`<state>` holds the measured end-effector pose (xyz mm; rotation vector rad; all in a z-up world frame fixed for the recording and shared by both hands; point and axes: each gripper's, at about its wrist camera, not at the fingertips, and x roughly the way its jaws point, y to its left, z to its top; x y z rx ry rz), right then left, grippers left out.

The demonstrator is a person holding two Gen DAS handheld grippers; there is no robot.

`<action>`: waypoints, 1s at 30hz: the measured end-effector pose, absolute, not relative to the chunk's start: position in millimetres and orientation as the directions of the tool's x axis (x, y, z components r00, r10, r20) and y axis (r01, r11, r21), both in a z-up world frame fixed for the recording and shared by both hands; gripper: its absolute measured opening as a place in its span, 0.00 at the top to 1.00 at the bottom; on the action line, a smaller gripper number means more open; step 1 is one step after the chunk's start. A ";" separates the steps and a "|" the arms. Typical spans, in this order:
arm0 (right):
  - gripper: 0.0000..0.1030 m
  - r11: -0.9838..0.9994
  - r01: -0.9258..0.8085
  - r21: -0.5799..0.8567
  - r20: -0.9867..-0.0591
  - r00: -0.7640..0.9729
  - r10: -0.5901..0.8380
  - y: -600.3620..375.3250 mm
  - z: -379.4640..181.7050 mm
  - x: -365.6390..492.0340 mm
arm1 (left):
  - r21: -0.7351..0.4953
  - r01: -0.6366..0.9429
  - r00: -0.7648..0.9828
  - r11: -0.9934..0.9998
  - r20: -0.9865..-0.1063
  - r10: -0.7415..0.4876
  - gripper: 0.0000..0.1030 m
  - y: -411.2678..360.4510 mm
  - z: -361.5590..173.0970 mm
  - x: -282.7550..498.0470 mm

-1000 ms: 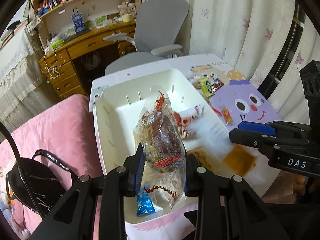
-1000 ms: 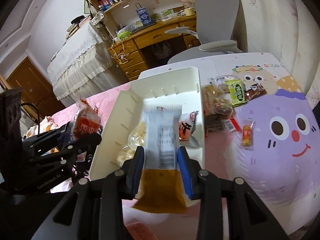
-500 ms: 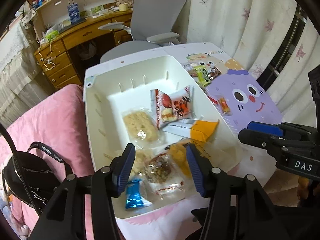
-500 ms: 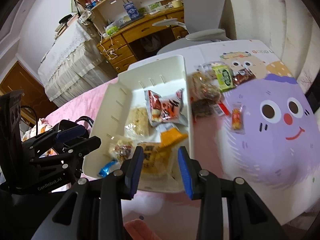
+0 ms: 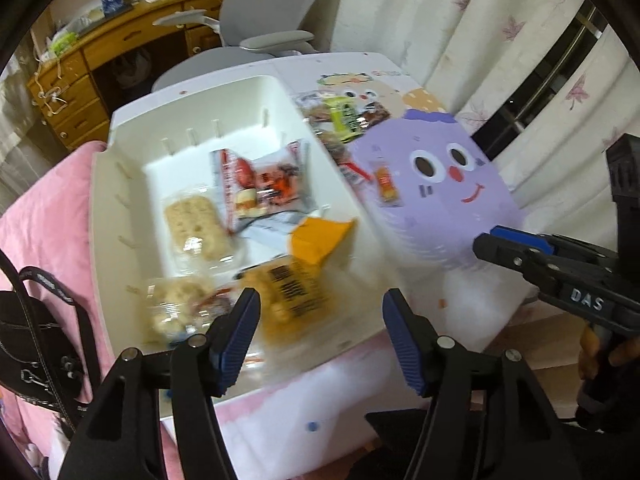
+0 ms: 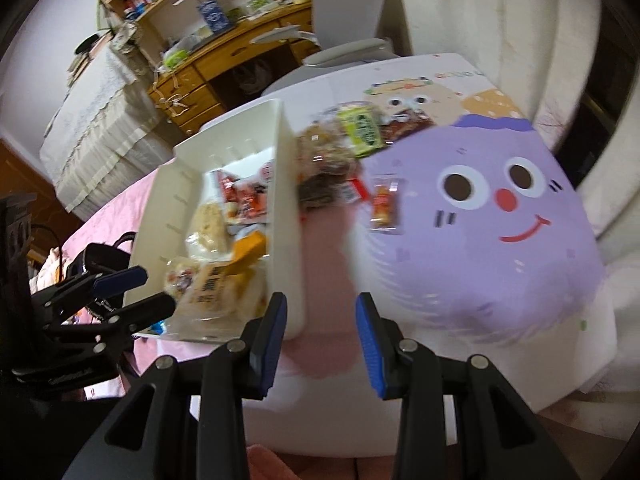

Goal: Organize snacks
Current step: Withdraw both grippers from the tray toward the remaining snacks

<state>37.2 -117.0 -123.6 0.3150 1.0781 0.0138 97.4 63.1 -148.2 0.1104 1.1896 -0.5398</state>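
Observation:
A white bin (image 5: 120,184) holds several snacks: a red packet (image 5: 264,184), a pale cracker pack (image 5: 196,224), an orange-ended packet (image 5: 320,236), a yellow pack (image 5: 292,300) and a clear bag (image 5: 180,312). My left gripper (image 5: 320,312) hangs over the bin's near right corner with its jaws opening and nothing pressed between them. My right gripper (image 6: 320,312) is open and empty, just right of the bin wall (image 6: 286,200). On the mat beyond it lie a green packet (image 6: 362,128), brown packs (image 6: 324,160) and a small orange packet (image 6: 384,204).
The snacks lie on a table mat with a purple cartoon face (image 6: 480,208). A grey office chair (image 5: 264,8) and a wooden desk (image 5: 100,64) stand behind the table. A black bag (image 5: 28,344) rests on pink bedding at the left. Curtains (image 5: 460,20) hang at the right.
The left gripper let go of the clear snack bag and the right of the white-and-orange packet; both now lie in the bin. Both grippers shifted right, and the left jaws widened.

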 end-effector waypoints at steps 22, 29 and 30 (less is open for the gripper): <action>0.55 0.962 -0.018 0.272 -0.835 0.493 0.245 -246.1 -89.4 99.5 | -0.235 0.274 0.281 0.933 -0.908 -0.311 0.37 -71.9 -138.2 134.0; 0.43 0.958 -0.065 0.280 -0.831 0.484 0.275 -276.5 -87.9 134.3 | -0.200 0.170 0.266 0.965 -0.933 -0.241 0.37 -93.6 -156.4 149.3; 0.42 0.956 -0.068 0.285 -0.829 0.483 0.282 -279.7 -88.1 139.4 | -0.197 0.164 0.261 0.967 -0.936 -0.235 0.37 -96.4 -159.2 150.1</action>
